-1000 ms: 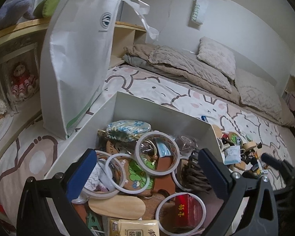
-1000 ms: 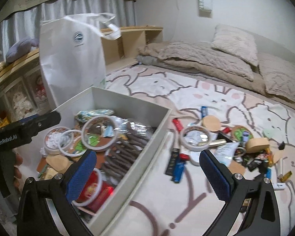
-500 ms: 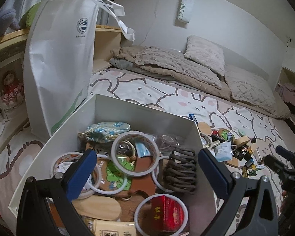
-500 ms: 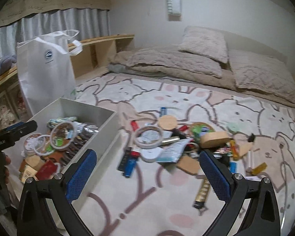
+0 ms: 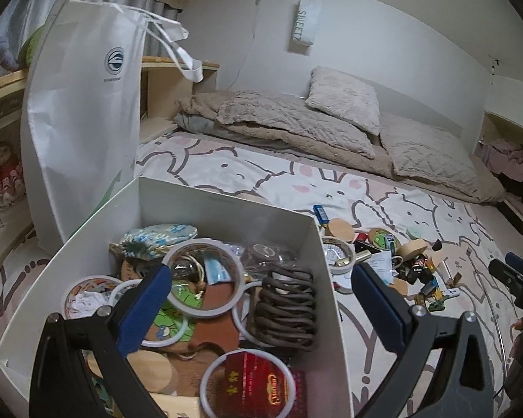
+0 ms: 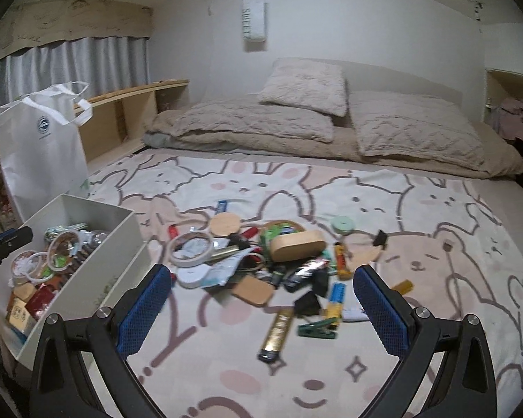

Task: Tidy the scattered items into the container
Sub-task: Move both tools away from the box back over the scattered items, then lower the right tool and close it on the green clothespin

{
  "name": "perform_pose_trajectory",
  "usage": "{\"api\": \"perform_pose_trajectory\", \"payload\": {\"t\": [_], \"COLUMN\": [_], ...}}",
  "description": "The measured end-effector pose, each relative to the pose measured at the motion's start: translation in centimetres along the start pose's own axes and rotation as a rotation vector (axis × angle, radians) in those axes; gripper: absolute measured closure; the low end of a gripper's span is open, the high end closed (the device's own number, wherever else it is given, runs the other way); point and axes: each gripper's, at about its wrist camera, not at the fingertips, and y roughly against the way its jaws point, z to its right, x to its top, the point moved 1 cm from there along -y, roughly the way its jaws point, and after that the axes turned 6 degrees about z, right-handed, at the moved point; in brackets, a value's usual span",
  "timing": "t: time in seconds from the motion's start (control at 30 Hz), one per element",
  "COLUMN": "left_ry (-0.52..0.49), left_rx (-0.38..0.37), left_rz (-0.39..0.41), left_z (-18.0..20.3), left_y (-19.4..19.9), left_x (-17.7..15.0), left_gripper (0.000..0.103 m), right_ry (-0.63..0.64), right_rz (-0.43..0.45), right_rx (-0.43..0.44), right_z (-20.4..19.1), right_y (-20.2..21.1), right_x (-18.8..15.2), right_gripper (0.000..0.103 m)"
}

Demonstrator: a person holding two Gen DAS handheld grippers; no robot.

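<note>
Left gripper (image 5: 261, 299) spread wide over the box (image 5: 326, 278), holding nothing. Right gripper (image 6: 261, 299) likewise wide and empty, above the bedsheet (image 6: 418, 209) right of the box. Scattered pile (image 6: 279, 261) just right of the box.

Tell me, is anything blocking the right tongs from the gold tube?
Nothing visible. The right tongs are open, and the gold tube lies on the bedsheet between the two blue pads. Only a green clip lies beside it.
</note>
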Motion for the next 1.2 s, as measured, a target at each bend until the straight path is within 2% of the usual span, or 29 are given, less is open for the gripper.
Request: {"api": "perform_pose_trajectory", "payload": {"t": [0.23,0.8,0.93,1.1,1.2], "left_ry": [-0.003,-0.113,-0.155,-0.209,-0.255], "left_rx": [-0.029,-0.111,-0.117,-0.16,-0.176], "left_rz": [0.002,0.003,0.026,0.039,0.056], "left_z": [1.2,6.0,7.7,10.2,11.8], "left_y": [-0.1,0.1,0.6,1.2,1.7], "left_x": [-0.3,-1.7,-2.2,-3.0,-3.6], "left_gripper": [0.0,0.0,0.0,0.0,0.0], "right_ry": [-0.031,-0.05,-0.065,-0.071,-0.031], "right_rz": [0.002,-0.035,-0.079,-0.115,-0.138], "right_rx": [-0.039,-0.1,-0.117,-0.135,-0.156], "right_z": [2.6,5.3,6.1,7.1,7.3], "right_y": [0.5,-0.4,-1.7,-3.2,-4.1], "right_x": [-0.9,-3.6,-4.7,-6.2,-7.2], "right_gripper": [0.0,0.0,0.0,0.0,0.0]}}
